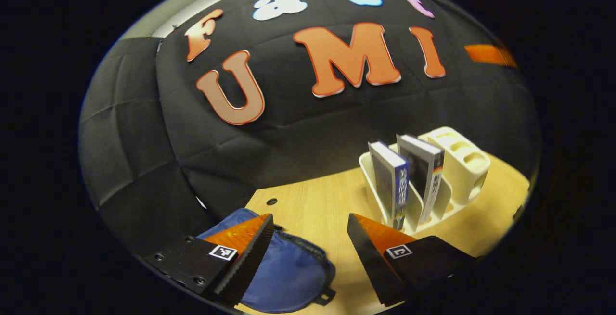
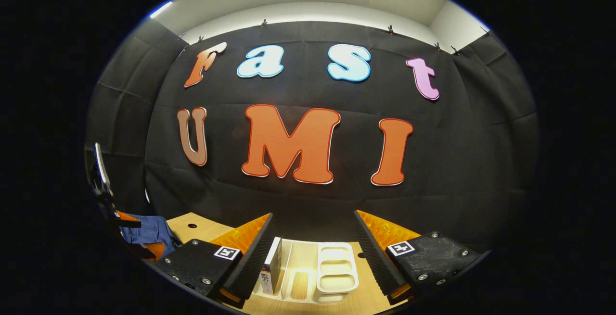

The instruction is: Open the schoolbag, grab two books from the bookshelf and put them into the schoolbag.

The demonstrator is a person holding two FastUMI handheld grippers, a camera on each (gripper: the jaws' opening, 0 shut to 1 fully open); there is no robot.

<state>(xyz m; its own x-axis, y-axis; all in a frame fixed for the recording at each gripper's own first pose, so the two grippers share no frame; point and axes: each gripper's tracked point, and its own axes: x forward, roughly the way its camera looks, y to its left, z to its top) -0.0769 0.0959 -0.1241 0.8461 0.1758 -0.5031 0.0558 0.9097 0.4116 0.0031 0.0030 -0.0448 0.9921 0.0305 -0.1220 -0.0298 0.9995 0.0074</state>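
two books wait in the rack as both tongs hang spread above the bench

on a pale wooden bench (image 1: 308, 209), a cream bookshelf (image 1: 462, 166) holds two books upright in neighbouring slots: one (image 1: 391, 180) in the slot nearest the blue schoolbag (image 1: 288, 267), the other (image 1: 423, 175) just beside it, farther into the bookshelf. the schoolbag lies flat on the bench, well apart from the bookshelf on its open-slot side; whether its zip is undone cannot be told. the left tongs (image 1: 310, 238) hang spread and empty between schoolbag and bookshelf. the right tongs (image 2: 313, 245), also spread and holding nothing, hover above the bookshelf (image 2: 337, 269), where one book (image 2: 272, 264) stands just beside one finger of the tongs.

the risks, as a judgement: the books stand close together, so a finger coming down between them may nudge the neighbour over or pinch both at once. the bookshelf looks light and could slide or tip if a book drags against a divider. a limp, flat schoolbag may fold shut and turn a book away at its mouth.
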